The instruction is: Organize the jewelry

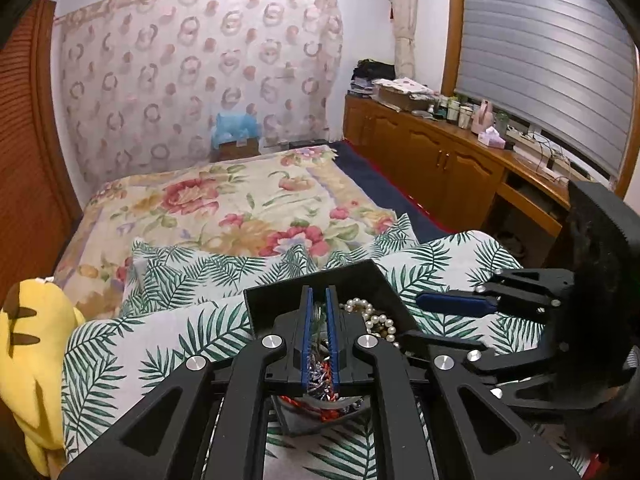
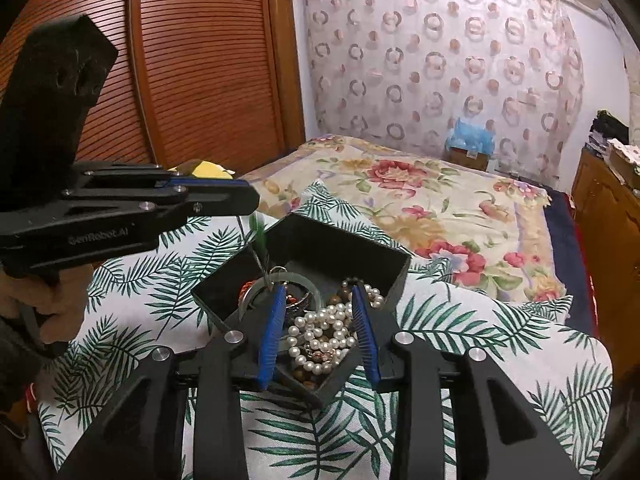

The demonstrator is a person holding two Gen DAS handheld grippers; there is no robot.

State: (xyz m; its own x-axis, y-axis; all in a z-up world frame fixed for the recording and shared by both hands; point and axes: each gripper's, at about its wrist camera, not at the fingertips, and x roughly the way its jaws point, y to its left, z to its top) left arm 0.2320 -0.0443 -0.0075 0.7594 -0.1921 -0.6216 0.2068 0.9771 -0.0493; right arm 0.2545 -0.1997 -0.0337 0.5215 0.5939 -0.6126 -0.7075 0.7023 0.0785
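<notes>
A black open box (image 2: 352,254) full of jewelry sits on a palm-leaf pillow; it also shows in the left wrist view (image 1: 360,276). Inside lie a white pearl necklace (image 2: 320,334), brown beads and a pale jade bangle (image 2: 316,286). My left gripper (image 1: 319,298) is shut on a thin green-tasselled cord (image 2: 256,240) that hangs from its tips into the box. My right gripper (image 2: 318,292) is open, its blue pads (image 2: 272,328) straddling the pearls inside the box. The right gripper also shows at the right of the left wrist view (image 1: 456,304).
The palm-leaf pillow (image 2: 480,344) lies on a floral bedspread (image 2: 420,196). A yellow plush toy (image 1: 32,336) sits at the left. A wooden cabinet (image 1: 440,160) with clutter runs along the right wall. A wooden slatted wardrobe (image 2: 200,60) stands at the left.
</notes>
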